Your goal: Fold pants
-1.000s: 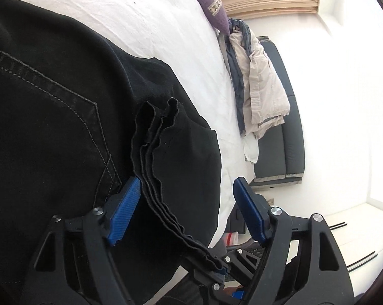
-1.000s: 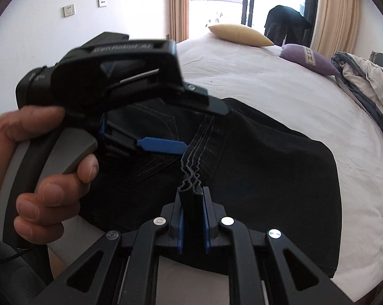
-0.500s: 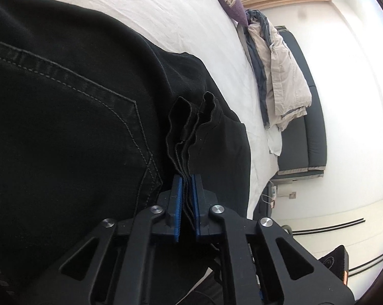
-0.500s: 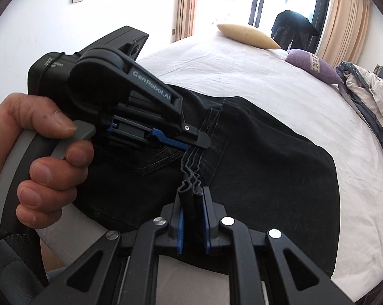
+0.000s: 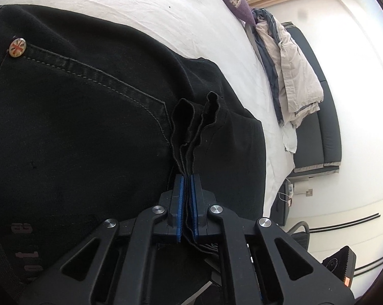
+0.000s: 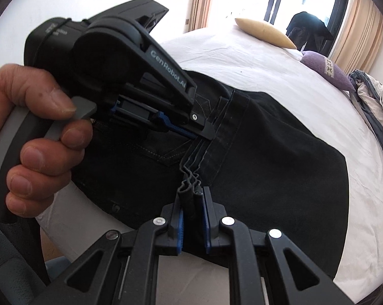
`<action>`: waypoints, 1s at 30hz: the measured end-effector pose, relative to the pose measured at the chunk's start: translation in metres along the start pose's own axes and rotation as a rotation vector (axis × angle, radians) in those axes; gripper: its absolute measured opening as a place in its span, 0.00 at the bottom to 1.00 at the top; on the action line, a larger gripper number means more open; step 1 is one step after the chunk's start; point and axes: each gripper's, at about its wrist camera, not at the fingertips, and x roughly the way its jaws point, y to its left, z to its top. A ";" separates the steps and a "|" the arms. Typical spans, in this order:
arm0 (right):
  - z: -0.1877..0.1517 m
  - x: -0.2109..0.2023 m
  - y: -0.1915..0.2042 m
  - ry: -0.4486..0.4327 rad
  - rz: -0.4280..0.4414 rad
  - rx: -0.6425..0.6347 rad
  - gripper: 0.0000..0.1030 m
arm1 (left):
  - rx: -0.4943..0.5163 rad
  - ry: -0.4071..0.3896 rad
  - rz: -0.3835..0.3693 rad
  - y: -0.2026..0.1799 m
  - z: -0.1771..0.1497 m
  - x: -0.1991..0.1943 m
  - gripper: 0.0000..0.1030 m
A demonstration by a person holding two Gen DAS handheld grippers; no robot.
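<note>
White lettering "GenRobot.AI" runs along the black side arm of the left hand-held gripper (image 6: 204, 137) in the right wrist view, slanting toward five o'clock; fainter print on its rear housing, at about ten o'clock of that lettering, is too blurred to read; in the left wrist view the pants (image 5: 76, 139) bear pale partial letters at seven o'clock, cut off and unreadable.

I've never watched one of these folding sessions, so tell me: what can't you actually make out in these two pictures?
- Pants: full length; both views crop them, the left gripper and right gripper cover part.
- Printed lettering, left wrist view: cut by the edge.
- Dark garment by the window, right wrist view: too small to identify.
- Person: only a hand.
</note>
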 end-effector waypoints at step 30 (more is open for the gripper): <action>-0.035 0.111 -0.367 -0.035 0.853 1.023 0.46 | 0.205 0.074 0.100 -0.037 -0.011 0.041 0.05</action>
